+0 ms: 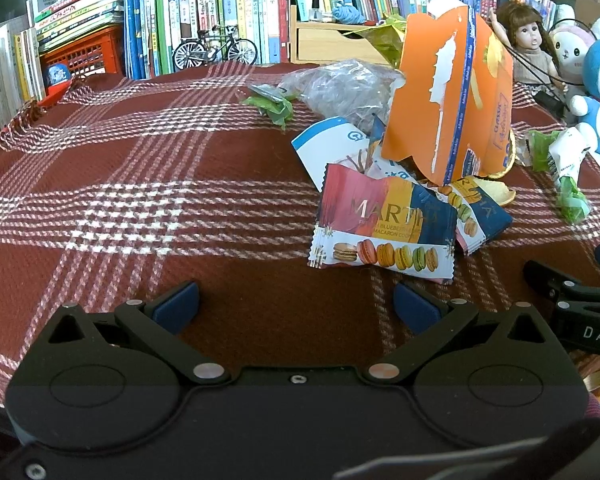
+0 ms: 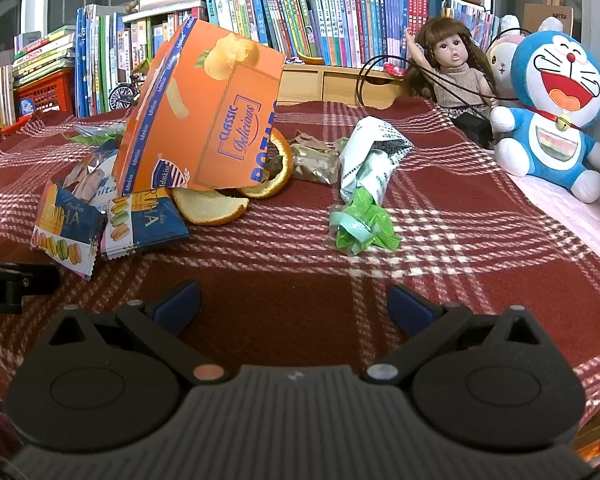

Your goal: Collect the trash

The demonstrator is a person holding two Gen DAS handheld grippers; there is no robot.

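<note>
Left wrist view: the left hand-held gripper (image 1: 296,304) hovers low over the red plaid cloth (image 1: 140,200) with its blue-padded fingers spread wide and nothing between them. The trash lies heaped to the far right: a macaron wrapper (image 1: 384,228) nearest, a torn orange carton (image 1: 448,96) standing tilted behind it, a clear plastic bag (image 1: 344,88) farther off, and a green-and-white wrapper (image 1: 566,168) at the right edge. Books (image 1: 228,8) line the far side. Right wrist view: the right hand-held gripper (image 2: 294,304) is likewise spread and empty above bare cloth. The orange carton (image 2: 208,120) leans over orange peel (image 2: 210,208) at far left, with macaron wrappers (image 2: 66,236) just beside it. A crumpled green-and-white wrapper (image 2: 364,184) lies far centre, apart from the heap. A doll (image 2: 454,68) and a blue plush toy (image 2: 556,108) sit far right.
</note>
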